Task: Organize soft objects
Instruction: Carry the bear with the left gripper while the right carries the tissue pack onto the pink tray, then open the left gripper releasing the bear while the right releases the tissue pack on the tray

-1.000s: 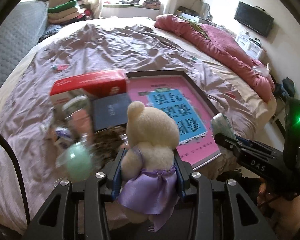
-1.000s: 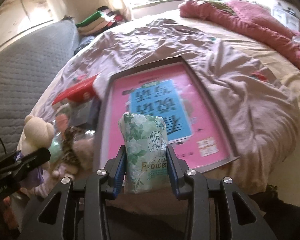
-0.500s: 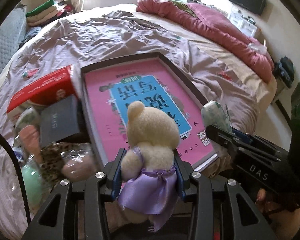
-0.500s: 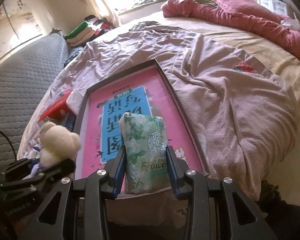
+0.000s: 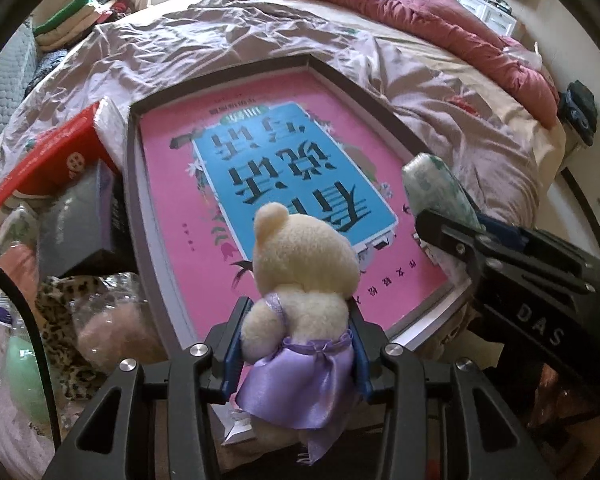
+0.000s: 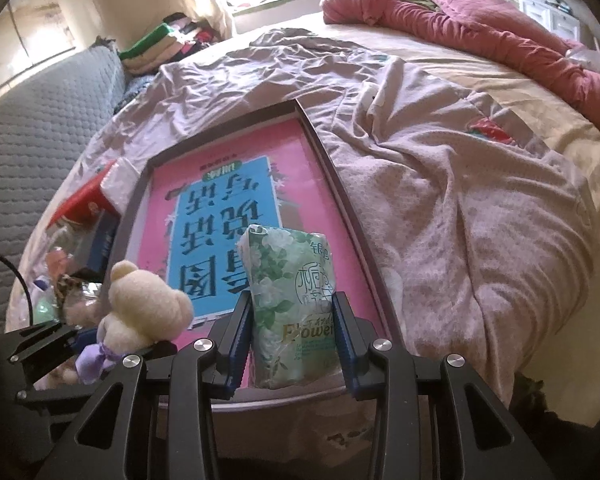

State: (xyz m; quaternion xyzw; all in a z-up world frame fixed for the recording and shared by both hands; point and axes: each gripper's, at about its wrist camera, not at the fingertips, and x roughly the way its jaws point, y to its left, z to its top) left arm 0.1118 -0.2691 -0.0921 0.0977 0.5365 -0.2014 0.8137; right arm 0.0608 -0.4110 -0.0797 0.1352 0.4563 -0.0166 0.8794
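Observation:
My left gripper (image 5: 296, 344) is shut on a cream teddy bear (image 5: 300, 280) in a purple satin dress, held over the near end of a dark-rimmed tray (image 5: 136, 216) with a pink and blue printed bottom. My right gripper (image 6: 294, 332) is shut on a green floral tissue pack (image 6: 292, 300), also above the tray's near edge (image 6: 336, 184). The bear shows at the left in the right wrist view (image 6: 140, 312), the tissue pack at the right in the left wrist view (image 5: 436, 188).
A pile lies left of the tray on the bed: a red box (image 5: 48, 160), a dark box (image 5: 80, 224), a leopard-print item (image 5: 60, 320), a pink soft item (image 5: 112, 336), a green item (image 5: 24, 380). A red quilt (image 5: 420, 12) lies far right. A grey headboard (image 6: 32, 140) stands at left.
Both grippers have moved right and forward from the pile to over the tray's near end, each still holding its object.

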